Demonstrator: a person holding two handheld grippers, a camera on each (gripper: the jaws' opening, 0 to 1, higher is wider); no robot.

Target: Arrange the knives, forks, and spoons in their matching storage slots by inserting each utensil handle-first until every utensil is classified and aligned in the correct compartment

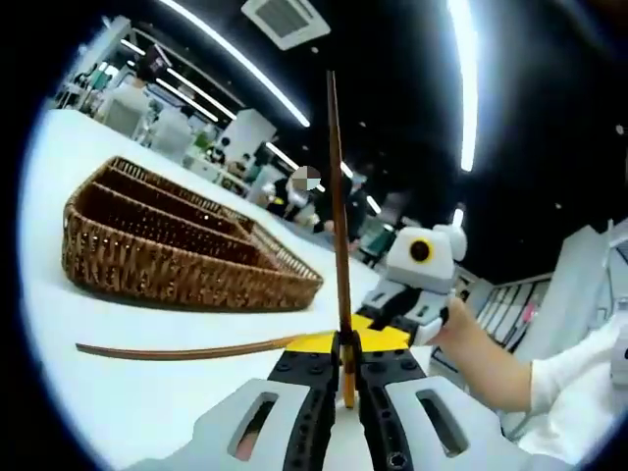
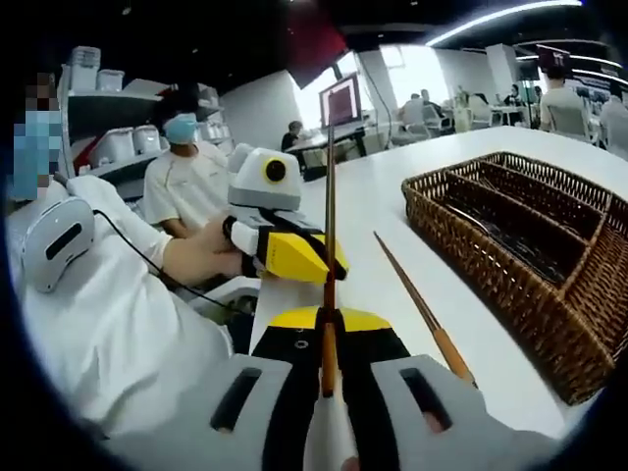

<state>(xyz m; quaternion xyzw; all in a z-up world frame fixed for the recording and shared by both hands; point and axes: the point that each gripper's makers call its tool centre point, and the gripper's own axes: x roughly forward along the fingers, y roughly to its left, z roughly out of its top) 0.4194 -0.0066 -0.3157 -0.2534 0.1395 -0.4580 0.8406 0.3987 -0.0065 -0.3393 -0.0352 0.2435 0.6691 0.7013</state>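
Both tongs are clamped: left tongs (image 1: 343, 378) and right tongs (image 2: 329, 368) each pinch what looks like a chopstick (image 1: 337, 206) upright, so either could pivot before reaching the wicker tray (image 1: 167, 250).

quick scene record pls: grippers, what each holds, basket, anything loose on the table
left hand-held gripper: shut on a thin wooden stick, stick upright
right hand-held gripper: shut on a second stick, pointing away along the jaws
basket: brown wicker, long compartments, on the white table; contents hard to make out
loose stick: lying flat on the table, beside the basket, apart from it
utensil type: thin wooden rods; knife, fork or spoon heads not discernible
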